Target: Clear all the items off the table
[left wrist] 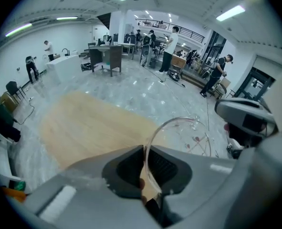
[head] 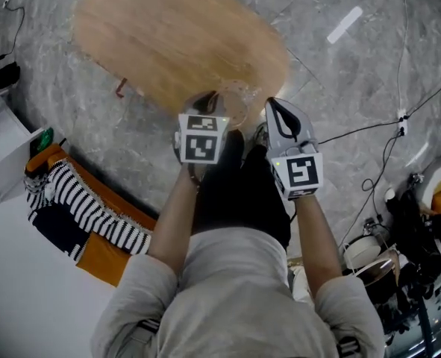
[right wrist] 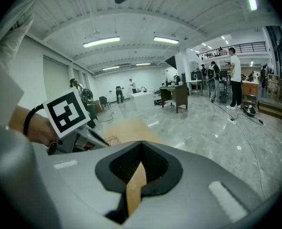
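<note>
An oval wooden table (head: pixel 168 43) stands on the marble floor, and its top looks bare. My left gripper (head: pixel 214 104) hangs over the table's near edge, shut on the rim of a clear glass bowl (head: pixel 233 109). In the left gripper view the bowl's thin rim (left wrist: pixel 179 120) arcs up out of the closed jaws of that gripper (left wrist: pixel 145 175), above the table (left wrist: pixel 83 128). My right gripper (head: pixel 272 107) is close beside it on the right. Its jaws (right wrist: pixel 140 149) are shut with nothing between them. The left gripper's marker cube (right wrist: pixel 67 112) shows at the left in the right gripper view.
A striped cloth on orange fabric (head: pixel 86 215) and a white box (head: pixel 0 148) lie on the floor at the left. Cables (head: pixel 399 125) and piled gear (head: pixel 414 237) are at the right. Several people and desks (left wrist: pixel 107 56) stand far off in the hall.
</note>
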{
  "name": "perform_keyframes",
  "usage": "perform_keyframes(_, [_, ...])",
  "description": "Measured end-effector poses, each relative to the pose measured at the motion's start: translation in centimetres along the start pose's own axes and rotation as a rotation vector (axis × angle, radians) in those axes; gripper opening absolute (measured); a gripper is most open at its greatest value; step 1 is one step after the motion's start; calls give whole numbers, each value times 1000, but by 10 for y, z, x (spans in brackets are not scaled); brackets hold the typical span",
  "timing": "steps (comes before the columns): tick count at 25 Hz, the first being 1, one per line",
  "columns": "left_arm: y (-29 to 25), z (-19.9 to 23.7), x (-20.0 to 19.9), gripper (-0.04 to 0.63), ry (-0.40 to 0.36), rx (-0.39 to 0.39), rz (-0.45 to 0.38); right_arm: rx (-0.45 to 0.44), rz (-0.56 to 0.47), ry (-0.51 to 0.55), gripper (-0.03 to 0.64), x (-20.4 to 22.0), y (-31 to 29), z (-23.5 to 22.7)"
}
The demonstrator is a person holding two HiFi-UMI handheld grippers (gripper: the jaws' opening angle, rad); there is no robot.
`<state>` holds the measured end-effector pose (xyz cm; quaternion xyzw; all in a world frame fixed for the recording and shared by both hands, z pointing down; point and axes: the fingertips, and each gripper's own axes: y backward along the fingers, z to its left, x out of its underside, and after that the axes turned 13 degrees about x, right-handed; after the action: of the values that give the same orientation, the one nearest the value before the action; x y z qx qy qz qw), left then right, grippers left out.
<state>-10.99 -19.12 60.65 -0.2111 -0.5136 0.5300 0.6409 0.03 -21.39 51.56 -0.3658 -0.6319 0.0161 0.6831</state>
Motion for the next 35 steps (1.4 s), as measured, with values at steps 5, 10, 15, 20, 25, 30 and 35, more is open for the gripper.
perform_keyframes(5, [48, -31, -25, 43, -17, -14, -87, -10, -85, 61, 6, -42, 36, 7])
perform_keyframes(10, [76, -55, -48, 43, -54, -45, -156, -21, -161, 76, 6, -74, 64, 6])
perform_keyframes(15, [112, -71, -58, 43, -83, -74, -206, -14, -208, 78, 6, -99, 88, 10])
perform_keyframes(20, [149, -88, -53, 43, -91, -103, -255, -32, -272, 78, 6, -125, 115, 23])
perform_keyframes(25, [186, -97, -51, 43, -68, -159, -306, -71, -320, 79, 6, -145, 138, 34])
perform_keyframes(30, [209, -107, -33, 43, -63, -189, -332, -95, -358, 81, 6, -153, 151, 41])
perform_keyframes(35, [241, -97, 1, 43, 51, -203, -409, -93, -382, 95, 6, -161, 161, 67])
